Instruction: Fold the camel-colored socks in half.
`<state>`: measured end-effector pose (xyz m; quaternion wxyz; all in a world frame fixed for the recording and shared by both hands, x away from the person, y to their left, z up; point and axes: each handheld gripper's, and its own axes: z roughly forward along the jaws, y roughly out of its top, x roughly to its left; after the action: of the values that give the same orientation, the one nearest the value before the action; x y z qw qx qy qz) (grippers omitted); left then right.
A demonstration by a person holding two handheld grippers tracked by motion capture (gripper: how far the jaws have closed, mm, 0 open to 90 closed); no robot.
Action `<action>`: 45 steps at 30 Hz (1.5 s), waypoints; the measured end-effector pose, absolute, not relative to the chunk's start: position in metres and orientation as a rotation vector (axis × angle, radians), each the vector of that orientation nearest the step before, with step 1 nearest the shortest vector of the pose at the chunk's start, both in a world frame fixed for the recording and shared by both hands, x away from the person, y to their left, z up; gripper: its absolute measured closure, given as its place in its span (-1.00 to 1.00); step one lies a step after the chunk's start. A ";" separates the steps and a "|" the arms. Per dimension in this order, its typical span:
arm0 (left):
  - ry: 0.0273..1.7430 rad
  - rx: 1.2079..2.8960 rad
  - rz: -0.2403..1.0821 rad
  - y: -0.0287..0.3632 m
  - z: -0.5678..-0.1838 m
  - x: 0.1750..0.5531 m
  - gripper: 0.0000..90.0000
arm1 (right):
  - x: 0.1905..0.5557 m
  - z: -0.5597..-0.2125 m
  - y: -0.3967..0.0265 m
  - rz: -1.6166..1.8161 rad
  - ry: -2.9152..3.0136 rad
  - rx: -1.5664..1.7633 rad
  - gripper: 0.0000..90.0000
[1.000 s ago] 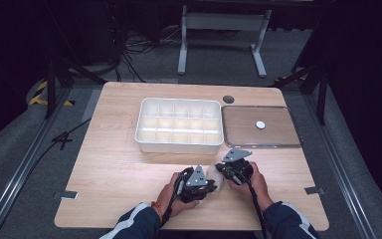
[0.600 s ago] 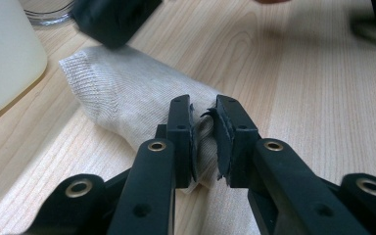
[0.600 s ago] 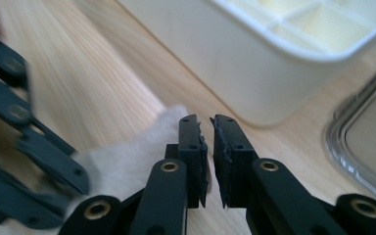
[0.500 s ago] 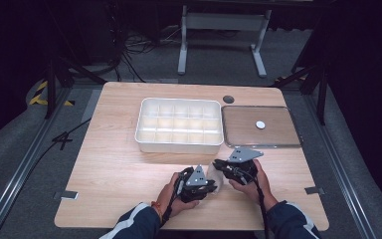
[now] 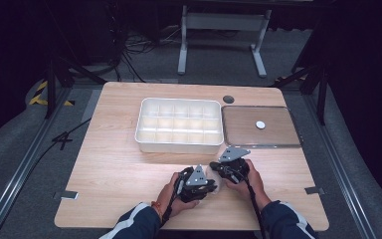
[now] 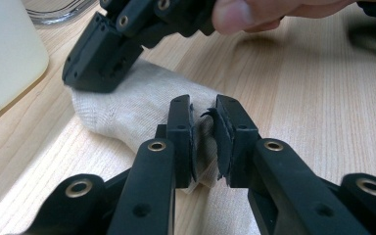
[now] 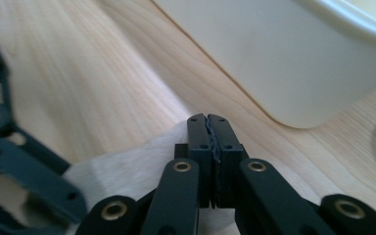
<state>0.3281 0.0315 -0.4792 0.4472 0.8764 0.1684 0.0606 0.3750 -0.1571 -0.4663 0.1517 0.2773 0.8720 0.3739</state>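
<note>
A cloth [image 6: 142, 105], beige and knitted, is held between the two grippers low in the centre of the high view, on the wooden table [image 5: 114, 169]. In the left gripper view the left gripper [image 6: 204, 134] is seen pinching a fold of the cloth, its jaws nearly together with fabric bunched between the pads. At the upper left of that view the right gripper [image 6: 100, 61] is pressed onto the far end of the cloth, with a thumb [image 6: 237, 14] above it at the top edge. In the right gripper view the right gripper's [image 7: 209, 147] jaws are pressed flat together over the cloth's edge; whether fabric is caught between them cannot be told. In the high view the left gripper [image 5: 196, 181] and right gripper [image 5: 229, 167] lie just beside each other, each held in a hand. Above them, at the frame's centre, a white divided tray [image 5: 179, 144] is set, and to its right a metal tray [image 5: 251, 137] bearing a small white disc [image 5: 260, 124]. A dark round spot [image 5: 228, 99] is seen near the table's far edge.
</note>
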 end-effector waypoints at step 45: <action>0.415 2.158 0.170 0.033 -0.478 0.325 0.65 | 0.357 -0.456 -0.183 1.188 2.475 0.815 0.42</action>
<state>0.3251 0.0326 -0.4780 0.4516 0.8736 0.1678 0.0689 0.3565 -0.1826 -0.4557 0.1384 0.2817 0.8560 0.4108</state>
